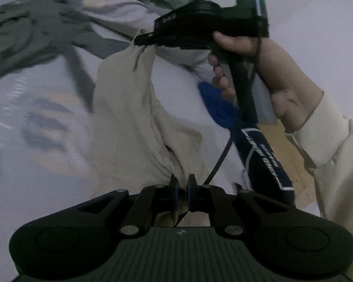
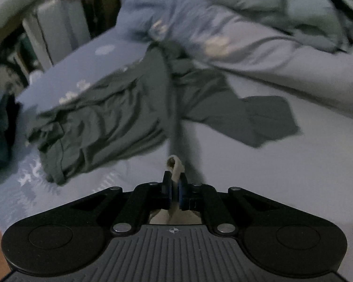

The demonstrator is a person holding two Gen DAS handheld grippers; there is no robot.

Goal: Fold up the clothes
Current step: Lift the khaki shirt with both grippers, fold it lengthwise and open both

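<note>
A beige garment (image 1: 134, 117) hangs stretched above the bed between both grippers. My left gripper (image 1: 183, 182) is shut on one end of it, with cloth bunched between the pads. My right gripper (image 1: 144, 40) shows in the left wrist view, held by a hand, shut on the other end. In the right wrist view my right gripper (image 2: 174, 181) pinches a small beige fold (image 2: 175, 164). A dark green garment (image 2: 120, 117) lies crumpled on the bed beyond it; it also shows in the left wrist view (image 1: 33, 30).
The bed has a pale blue patterned sheet (image 2: 282, 176). A rumpled blue-grey duvet (image 2: 258, 30) lies along the far side. A blue object (image 1: 217, 103) and a dark strap (image 1: 268, 162) hang by the right hand. Furniture stands beyond the bed's left corner (image 2: 56, 25).
</note>
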